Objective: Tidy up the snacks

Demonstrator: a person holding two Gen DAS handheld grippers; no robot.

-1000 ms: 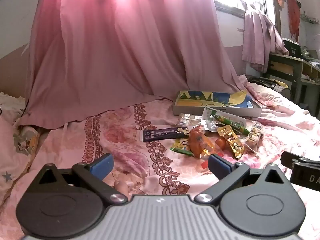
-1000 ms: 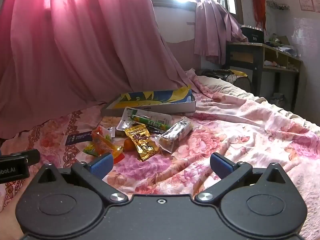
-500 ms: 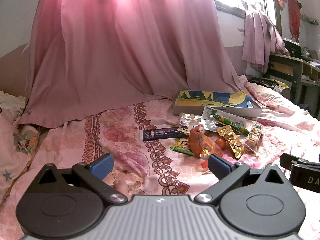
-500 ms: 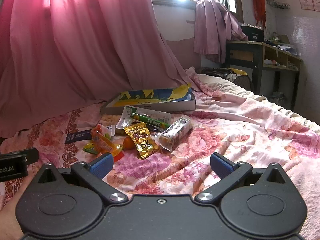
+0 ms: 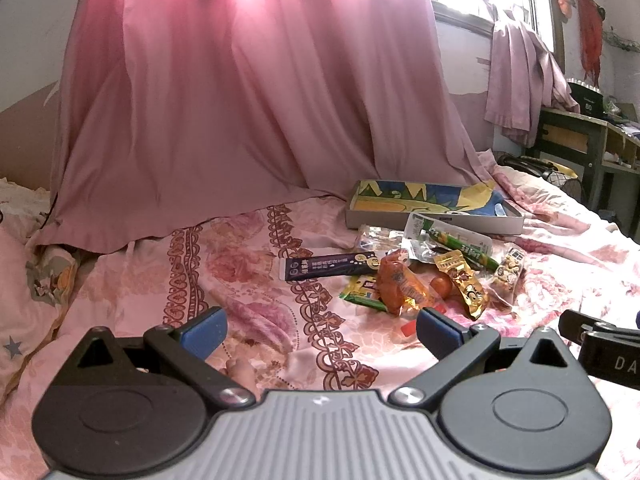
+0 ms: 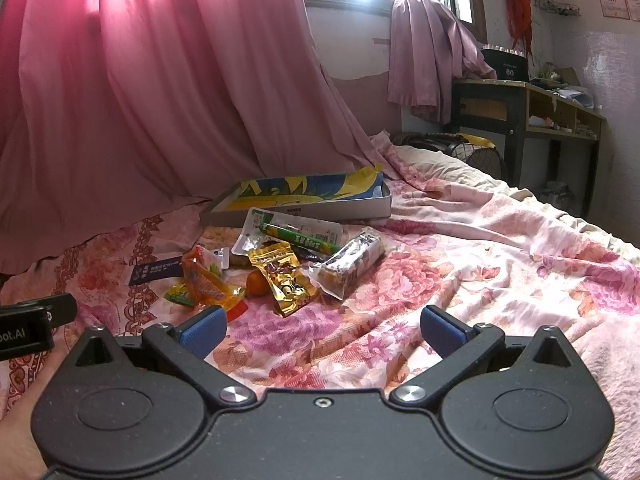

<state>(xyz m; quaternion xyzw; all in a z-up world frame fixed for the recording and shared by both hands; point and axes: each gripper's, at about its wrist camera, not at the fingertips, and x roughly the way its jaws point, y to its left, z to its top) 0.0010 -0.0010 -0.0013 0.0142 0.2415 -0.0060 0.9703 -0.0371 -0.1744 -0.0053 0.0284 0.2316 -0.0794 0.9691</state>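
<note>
You are holding the left gripper and right gripper, both gaping, empty; crinkly overlapping snack packets risk snagging 2 together.

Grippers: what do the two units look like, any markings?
Left gripper: ribbed grey body, black linkage arms with round black hubs, silver pivot screws, blue textured fingertips. Right gripper: same build with a smooth black body. White lettering on both, cut off by the frame. No cables visible.

"80" on black box atop desk.
</note>
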